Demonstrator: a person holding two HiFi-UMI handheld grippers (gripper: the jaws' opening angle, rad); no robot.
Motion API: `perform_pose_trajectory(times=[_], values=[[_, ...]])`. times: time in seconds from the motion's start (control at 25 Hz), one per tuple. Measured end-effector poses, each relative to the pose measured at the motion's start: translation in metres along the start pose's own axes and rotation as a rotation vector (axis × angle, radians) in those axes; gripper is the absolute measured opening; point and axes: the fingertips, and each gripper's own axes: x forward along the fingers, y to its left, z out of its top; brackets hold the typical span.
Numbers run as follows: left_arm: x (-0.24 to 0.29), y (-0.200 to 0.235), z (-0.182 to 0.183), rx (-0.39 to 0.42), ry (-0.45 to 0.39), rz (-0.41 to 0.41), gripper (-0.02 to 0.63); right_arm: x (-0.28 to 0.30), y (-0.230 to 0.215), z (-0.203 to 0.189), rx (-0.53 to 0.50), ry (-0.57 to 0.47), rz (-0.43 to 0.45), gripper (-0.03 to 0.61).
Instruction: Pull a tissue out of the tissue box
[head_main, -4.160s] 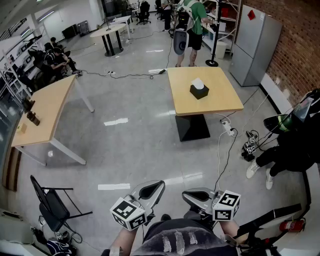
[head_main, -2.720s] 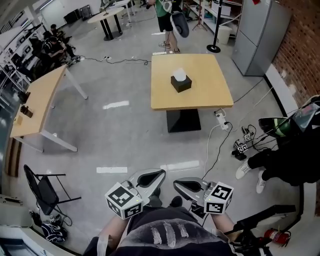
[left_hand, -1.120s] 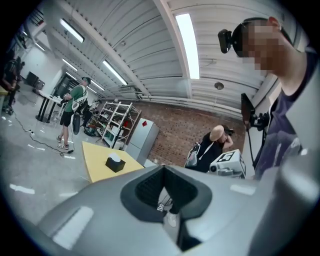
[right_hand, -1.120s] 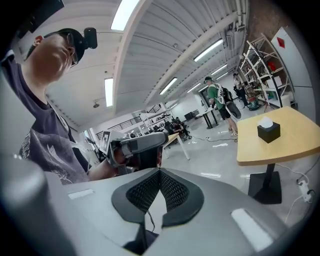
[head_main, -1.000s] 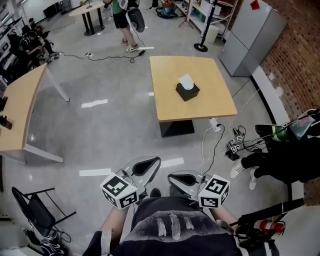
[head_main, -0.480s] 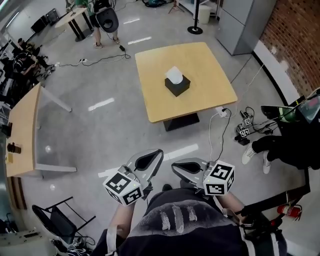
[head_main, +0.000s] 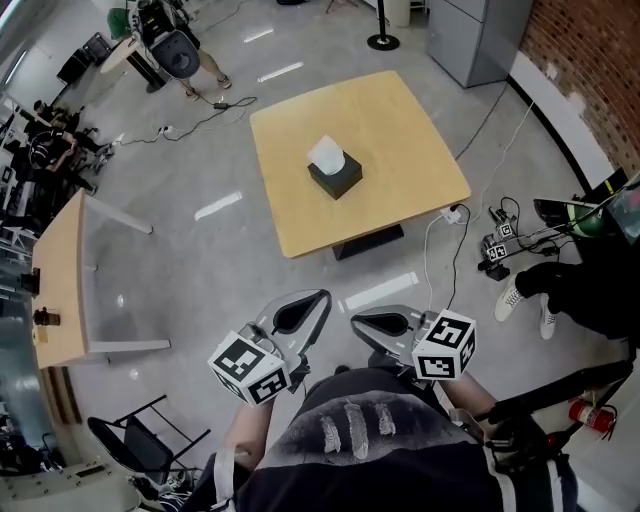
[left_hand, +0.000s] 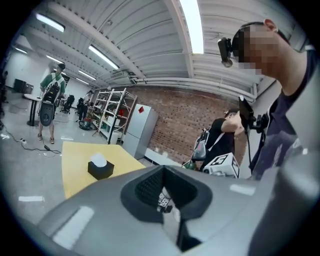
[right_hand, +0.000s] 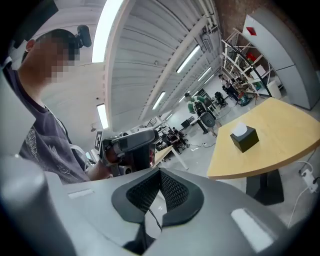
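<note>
A black tissue box (head_main: 334, 178) with a white tissue (head_main: 326, 154) standing out of its top sits near the middle of a square wooden table (head_main: 400, 150). Both grippers hang side by side over the floor, well short of the table. In the head view my left gripper (head_main: 318, 297) and right gripper (head_main: 356, 322) have their jaws together with nothing between them. The box (left_hand: 100, 169) is small and far off in the left gripper view, beyond my left gripper (left_hand: 163, 168). In the right gripper view the box (right_hand: 244, 138) lies beyond my right gripper (right_hand: 160, 171).
A power strip and cables (head_main: 455, 215) lie on the floor by the table's base. A seated person in black (head_main: 590, 290) is at the right. Another wooden table (head_main: 60, 270) and a folding chair (head_main: 140, 440) are at the left. A grey cabinet (head_main: 470, 35) stands behind the table.
The table and tissue box have drawn nearer in the head view and shifted about as the person walked toward them. Both grippers stayed shut in front of the body.
</note>
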Motion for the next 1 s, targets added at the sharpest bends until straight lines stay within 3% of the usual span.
perform_pose_trajectory(times=[0.28,0.44,0.76,1.0], values=[[0.037,-0.004,0.007,0.000,0.024,0.068,0.003,-0.020,-0.029,0.010,0.017,0.032,0.095,-0.002],[0.052,-0.008,0.007,0.011,0.048,0.065,0.003,-0.024,-0.044,0.017,0.040,0.018,0.117,-0.002],[0.073,-0.001,0.022,0.066,0.017,0.065,0.003,-0.028,-0.056,0.023,0.038,-0.001,0.114,-0.002],[0.079,0.018,0.027,0.063,0.006,0.042,0.003,-0.023,-0.065,0.035,0.020,-0.004,0.057,-0.002]])
